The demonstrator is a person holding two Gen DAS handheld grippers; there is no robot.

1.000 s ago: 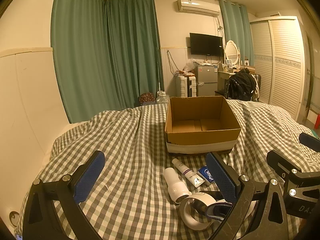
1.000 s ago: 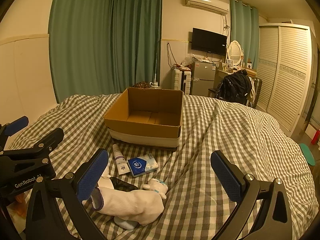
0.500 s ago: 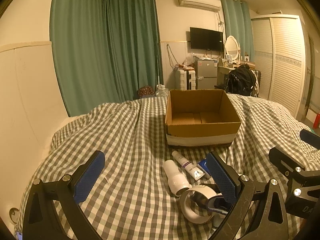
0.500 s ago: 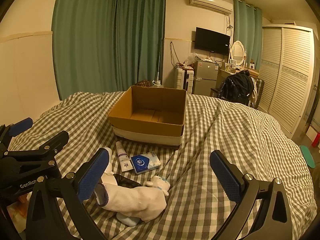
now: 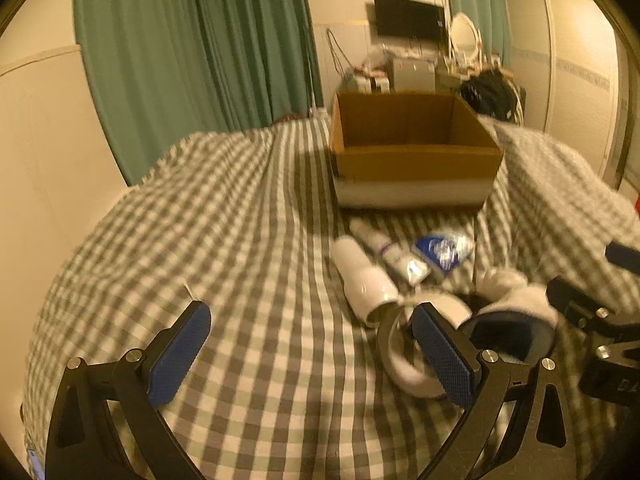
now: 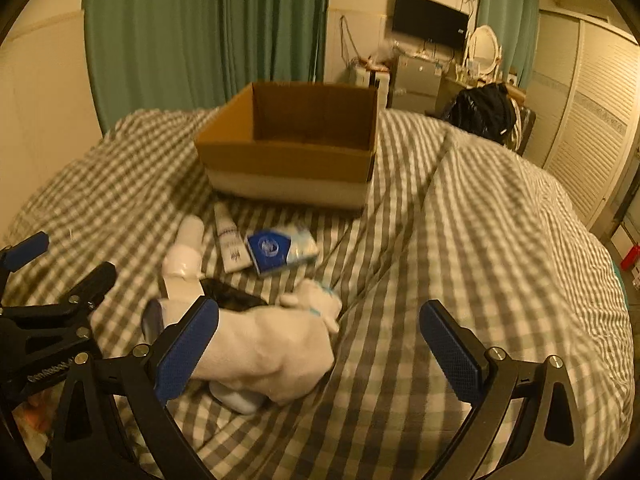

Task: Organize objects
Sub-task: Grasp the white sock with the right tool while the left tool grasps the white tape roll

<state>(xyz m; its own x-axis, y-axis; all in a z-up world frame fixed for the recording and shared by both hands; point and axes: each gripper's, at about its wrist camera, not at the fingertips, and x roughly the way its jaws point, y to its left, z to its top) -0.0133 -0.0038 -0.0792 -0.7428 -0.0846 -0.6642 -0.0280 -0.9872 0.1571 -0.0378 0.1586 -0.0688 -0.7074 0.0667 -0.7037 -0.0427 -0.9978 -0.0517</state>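
Observation:
An open cardboard box (image 5: 412,152) (image 6: 292,148) stands on the checked bedspread (image 5: 248,240). In front of it lie a white bottle (image 5: 362,276) (image 6: 186,248), a white tube (image 5: 390,250) (image 6: 229,240), a blue tissue pack (image 5: 442,248) (image 6: 280,250), a tape roll (image 5: 420,344), and a white sock (image 6: 276,350) (image 5: 516,296). My left gripper (image 5: 308,354) is open and empty, its right finger over the tape roll. My right gripper (image 6: 320,350) is open and empty, its left finger in front of the sock.
Green curtains (image 5: 192,52) hang behind the bed. A wall (image 5: 44,140) runs along the left. A wardrobe (image 6: 588,120), a black bag on a chair (image 6: 484,112) and a small fridge (image 6: 416,80) stand beyond the bed.
Both grippers have moved forward and down toward the items in front of the box. The items look larger and closer. Both stay open.

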